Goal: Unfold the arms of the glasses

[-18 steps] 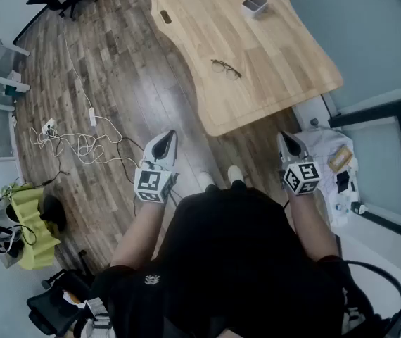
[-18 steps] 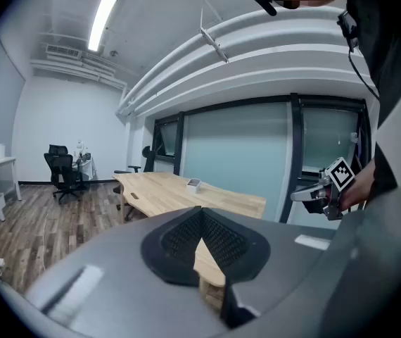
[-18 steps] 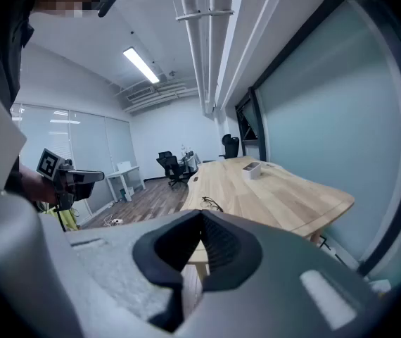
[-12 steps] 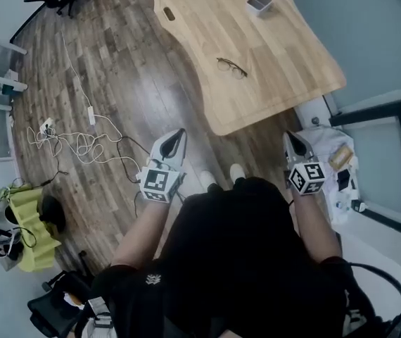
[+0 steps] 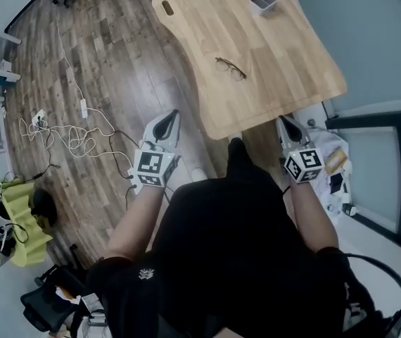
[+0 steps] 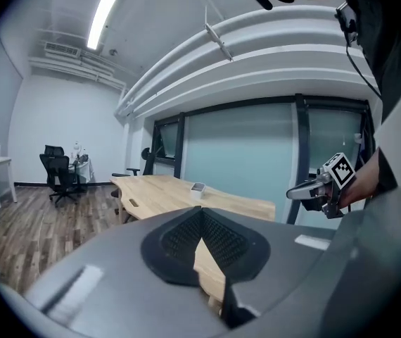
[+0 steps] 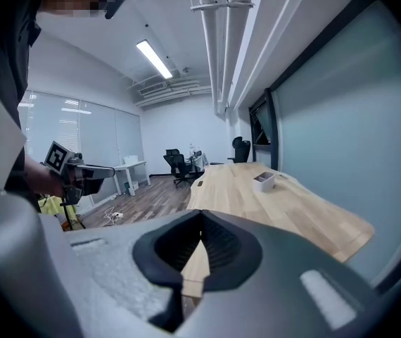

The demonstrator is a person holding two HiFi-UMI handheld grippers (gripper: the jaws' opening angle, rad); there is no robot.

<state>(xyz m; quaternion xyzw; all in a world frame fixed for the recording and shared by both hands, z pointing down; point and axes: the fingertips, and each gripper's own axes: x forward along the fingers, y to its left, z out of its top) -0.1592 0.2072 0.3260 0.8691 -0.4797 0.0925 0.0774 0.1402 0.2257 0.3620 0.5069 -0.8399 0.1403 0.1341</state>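
A pair of thin dark-framed glasses (image 5: 230, 68) lies on the light wooden table (image 5: 285, 55), toward its near end; whether the arms are folded is too small to tell. Both grippers hang over the floor short of the table's near edge, well apart from the glasses. My left gripper (image 5: 171, 116) is shut with nothing in it, left of the table's curved edge. My right gripper (image 5: 283, 122) is shut and empty too, just below the table's near right edge. In both gripper views the pads (image 6: 202, 217) (image 7: 201, 220) meet, and the glasses do not show.
A small white box (image 5: 264, 1) stands at the table's far end. White cables (image 5: 67, 136) sprawl on the wood floor at left, with a yellow bag (image 5: 21, 224) beyond. Bags and clutter (image 5: 334, 164) sit by the glass wall at right. Office chairs (image 6: 60, 171) stand far back.
The person has stepped toward the table, one foot forward. Both grippers have come closer to the table's near edge and stay shut.
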